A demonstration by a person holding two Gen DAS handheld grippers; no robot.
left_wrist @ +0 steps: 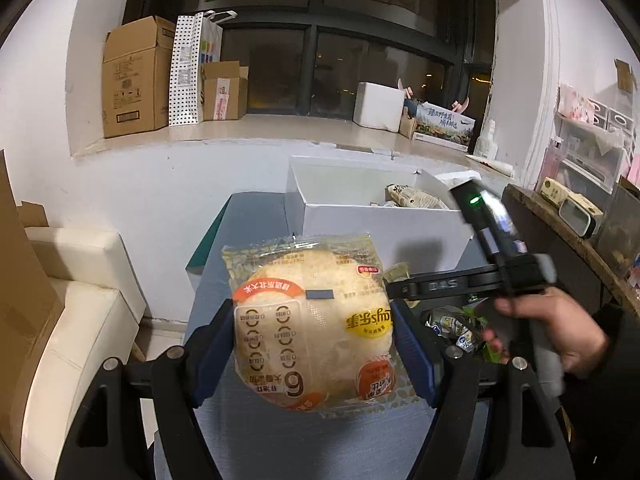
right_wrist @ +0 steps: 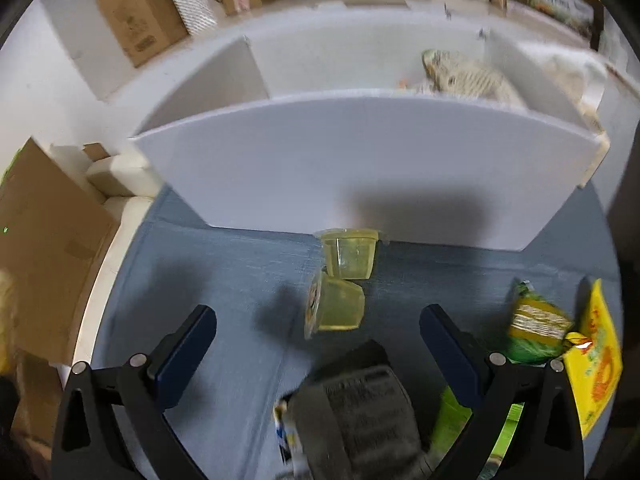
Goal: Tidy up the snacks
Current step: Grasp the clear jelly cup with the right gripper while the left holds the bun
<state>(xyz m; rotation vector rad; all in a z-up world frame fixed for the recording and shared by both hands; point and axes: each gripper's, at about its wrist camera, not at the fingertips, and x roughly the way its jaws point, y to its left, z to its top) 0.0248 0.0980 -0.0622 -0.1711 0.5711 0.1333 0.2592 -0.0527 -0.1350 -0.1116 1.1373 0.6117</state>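
My left gripper (left_wrist: 312,344) is shut on a round rice cake in a clear orange-printed wrapper (left_wrist: 312,328), held up above the blue table (left_wrist: 256,440). The white divided box (left_wrist: 380,224) stands behind it with a snack pack (left_wrist: 412,196) inside. My right gripper (right_wrist: 318,336) is open and empty, low over the table, with two yellow jelly cups (right_wrist: 344,280) just ahead between its fingers. The white box (right_wrist: 360,168) stands right behind the cups. A grey packet (right_wrist: 360,416) lies under the gripper. The right gripper's body (left_wrist: 492,248) shows in the left wrist view.
A green snack pack (right_wrist: 536,332) and a yellow packet (right_wrist: 596,364) lie at the right of the table. A cream sofa (left_wrist: 72,320) and cardboard (right_wrist: 48,248) stand left of the table. Boxes (left_wrist: 136,76) sit on the window ledge. A wooden shelf (left_wrist: 568,232) is at right.
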